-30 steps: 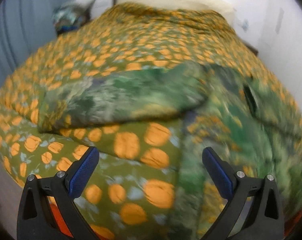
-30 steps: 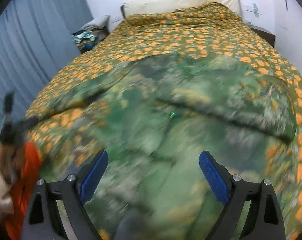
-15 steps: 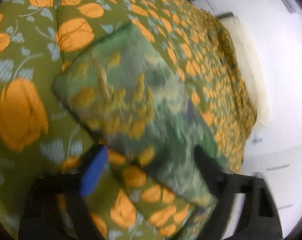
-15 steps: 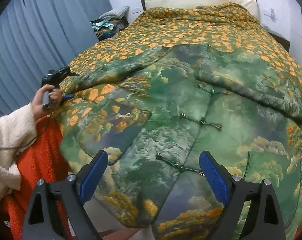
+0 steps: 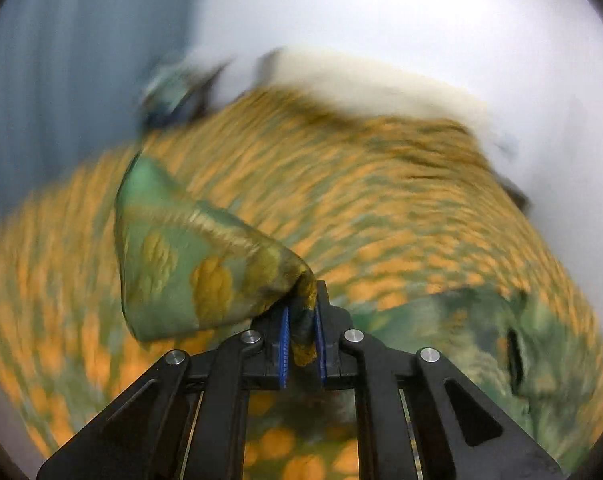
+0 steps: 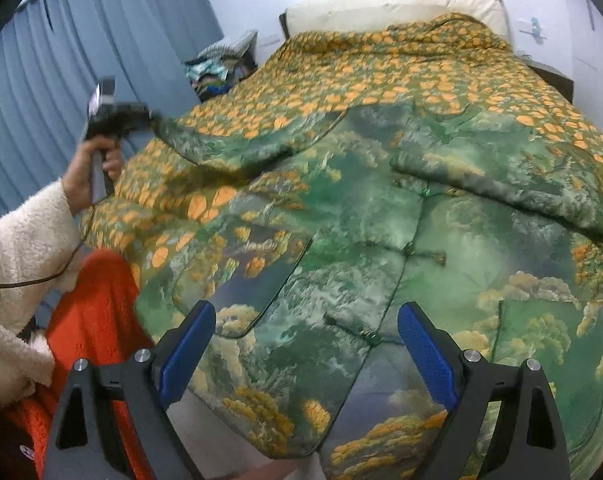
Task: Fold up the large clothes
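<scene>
A green jacket (image 6: pixel 381 240) printed with trees and clouds lies front up on the bed, buttoned down the middle. Its left sleeve (image 5: pixel 189 256) is lifted off the bedspread, its cuff pinched between the blue pads of my left gripper (image 5: pixel 301 340), which is shut on it. In the right wrist view that gripper (image 6: pixel 113 114) hangs at the far left in a person's hand, the sleeve (image 6: pixel 229 148) stretched up to it. My right gripper (image 6: pixel 305 352) hovers open over the jacket's lower hem, nothing between its fingers. The right sleeve (image 6: pixel 501 172) lies folded across the chest.
The bed carries an olive bedspread with orange flowers (image 6: pixel 401 68) and a cream pillow (image 6: pixel 381 8) at the head. Blue curtains (image 6: pixel 61 60) hang on the left, with a pile of clothes (image 6: pixel 217 64) beside the bed. A cream sleeve (image 6: pixel 17 240) and an orange garment (image 6: pixel 93 304) sit at lower left.
My left gripper has closed on the left sleeve's cuff and lifted it off the bed. The right gripper stayed open over the hem and shifted slightly.
</scene>
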`<state>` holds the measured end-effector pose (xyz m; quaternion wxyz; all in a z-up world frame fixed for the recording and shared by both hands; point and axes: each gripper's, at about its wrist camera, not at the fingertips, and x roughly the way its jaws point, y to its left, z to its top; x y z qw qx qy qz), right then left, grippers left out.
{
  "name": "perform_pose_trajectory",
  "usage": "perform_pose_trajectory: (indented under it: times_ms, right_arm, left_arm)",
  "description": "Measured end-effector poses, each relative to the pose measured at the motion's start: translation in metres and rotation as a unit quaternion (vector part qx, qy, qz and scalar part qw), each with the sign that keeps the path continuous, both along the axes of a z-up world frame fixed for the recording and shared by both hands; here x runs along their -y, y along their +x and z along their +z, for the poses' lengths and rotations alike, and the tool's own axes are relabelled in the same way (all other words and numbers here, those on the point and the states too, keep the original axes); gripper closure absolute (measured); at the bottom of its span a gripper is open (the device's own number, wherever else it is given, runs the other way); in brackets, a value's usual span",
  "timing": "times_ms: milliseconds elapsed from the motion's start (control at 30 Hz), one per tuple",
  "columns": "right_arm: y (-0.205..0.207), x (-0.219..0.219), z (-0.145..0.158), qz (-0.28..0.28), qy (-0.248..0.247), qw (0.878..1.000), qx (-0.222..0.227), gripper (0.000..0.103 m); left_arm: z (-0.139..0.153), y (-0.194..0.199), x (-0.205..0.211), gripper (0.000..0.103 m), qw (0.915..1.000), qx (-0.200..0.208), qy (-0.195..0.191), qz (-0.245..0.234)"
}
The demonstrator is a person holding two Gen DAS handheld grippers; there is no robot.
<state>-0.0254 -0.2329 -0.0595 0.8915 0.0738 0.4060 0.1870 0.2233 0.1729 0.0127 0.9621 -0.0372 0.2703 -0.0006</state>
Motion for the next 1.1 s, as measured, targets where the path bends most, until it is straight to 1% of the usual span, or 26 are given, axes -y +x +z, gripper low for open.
perform_pose_trajectory:
  times_ms: [33, 67, 100, 133, 167, 200, 233, 300, 333, 367, 400, 433, 467, 533, 567, 633, 700, 767, 800, 833, 900, 933, 967, 1000, 1067, 1100]
  right_arm:
    - [0.000, 0.003, 0.002, -0.007, 0.003, 1.000, 0.007, 0.011]
    - [-0.001, 0.007, 0.004, -0.014, 0.005, 1.000, 0.013, 0.011]
    - [-0.002, 0.012, 0.007, -0.023, 0.008, 0.999, 0.020, 0.011]
    - [-0.003, 0.017, 0.009, -0.031, 0.011, 0.999, 0.026, 0.011]
    - [-0.005, 0.022, 0.011, -0.040, 0.014, 0.999, 0.031, 0.011]
    - [-0.007, 0.026, 0.013, -0.048, 0.017, 0.998, 0.035, 0.011]
    - [-0.008, 0.030, 0.014, -0.054, 0.018, 0.998, 0.038, 0.011]
    - [-0.014, 0.041, 0.016, -0.068, 0.022, 0.997, 0.042, 0.011]
    - [-0.017, 0.046, 0.017, -0.076, 0.022, 0.996, 0.044, 0.011]
    - [-0.020, 0.052, 0.017, -0.083, 0.023, 0.995, 0.045, 0.011]
    - [-0.024, 0.059, 0.016, -0.093, 0.024, 0.994, 0.045, 0.011]
    - [-0.026, 0.063, 0.016, -0.099, 0.024, 0.994, 0.044, 0.011]
    - [-0.029, 0.071, 0.015, -0.108, 0.025, 0.993, 0.043, 0.011]
    - [-0.033, 0.082, 0.013, -0.123, 0.027, 0.991, 0.041, 0.011]
    - [-0.034, 0.088, 0.011, -0.131, 0.028, 0.990, 0.038, 0.011]
    - [-0.034, 0.101, 0.007, -0.145, 0.029, 0.989, 0.030, 0.011]
    - [-0.023, 0.111, 0.004, -0.153, 0.024, 0.988, 0.016, 0.011]
    - [-0.006, 0.115, 0.003, -0.149, 0.018, 0.989, 0.003, 0.011]
    - [0.005, 0.117, 0.003, -0.145, 0.016, 0.989, -0.002, 0.011]
    - [0.023, 0.117, 0.002, -0.141, 0.014, 0.990, -0.009, 0.011]
    - [0.052, 0.116, 0.002, -0.134, 0.016, 0.991, -0.018, 0.011]
    - [0.070, 0.114, 0.002, -0.129, 0.019, 0.991, -0.018, 0.011]
    - [0.089, 0.109, 0.004, -0.122, 0.017, 0.992, -0.015, 0.011]
    - [0.112, 0.103, 0.006, -0.107, 0.013, 0.994, -0.011, 0.011]
    - [0.143, 0.093, 0.009, -0.091, 0.007, 0.996, -0.001, 0.011]
    - [0.167, 0.084, 0.009, -0.071, 0.006, 0.997, 0.004, 0.012]
  left_arm:
    - [0.017, -0.002, 0.031, 0.094, 0.9988, 0.019, 0.028, -0.036]
    - [0.031, -0.003, 0.068, 0.094, 0.9951, 0.035, 0.051, -0.077]
    - [0.041, -0.005, 0.105, 0.094, 0.9896, 0.048, 0.071, -0.115]
    - [0.045, -0.006, 0.129, 0.094, 0.9852, 0.054, 0.082, -0.141]
    - [0.045, -0.009, 0.170, 0.094, 0.9767, 0.058, 0.098, -0.182]
    - [0.041, -0.010, 0.192, 0.094, 0.9716, 0.058, 0.109, -0.202]
    - [0.030, -0.013, 0.229, 0.093, 0.9618, 0.052, 0.130, -0.235]
    - [-0.001, -0.017, 0.282, 0.084, 0.9449, 0.023, 0.168, -0.280]
    - [-0.017, -0.020, 0.300, 0.072, 0.9385, 0.008, 0.181, -0.294]
    - [-0.041, -0.025, 0.321, 0.043, 0.9301, -0.019, 0.202, -0.306]
    - [-0.067, -0.030, 0.337, 0.029, 0.9227, -0.050, 0.223, -0.311]
    - [-0.083, -0.037, 0.343, 0.019, 0.9185, -0.067, 0.235, -0.311]
    - [-0.107, -0.044, 0.348, 0.019, 0.9119, -0.090, 0.248, -0.314]
    - [-0.131, -0.058, 0.347, 0.019, 0.9035, -0.124, 0.260, -0.317]
    - [-0.142, -0.066, 0.339, 0.019, 0.9008, -0.141, 0.263, -0.315]
    - [-0.146, -0.073, 0.322, 0.018, 0.9024, -0.154, 0.256, -0.310]
    - [-0.141, -0.080, 0.294, 0.013, 0.9108, -0.165, 0.235, -0.297]
    - [-0.136, -0.082, 0.269, 0.006, 0.9227, -0.165, 0.216, -0.273]
    - [-0.133, -0.082, 0.254, 0.004, 0.9299, -0.164, 0.206, -0.256]
    - [-0.131, -0.081, 0.236, 0.004, 0.9394, -0.166, 0.190, -0.232]
    - [-0.132, -0.084, 0.212, 0.004, 0.9519, -0.173, 0.159, -0.197]
    - [-0.135, -0.084, 0.195, 0.004, 0.9589, -0.182, 0.133, -0.173]
    - [-0.140, -0.083, 0.188, 0.004, 0.9617, -0.186, 0.119, -0.162]
    - [-0.145, -0.084, 0.175, 0.004, 0.9654, -0.194, 0.095, -0.145]
    - [-0.156, -0.081, 0.164, 0.004, 0.9677, -0.203, 0.076, -0.130]
    - [-0.161, -0.083, 0.159, 0.004, 0.9684, -0.205, 0.071, -0.122]
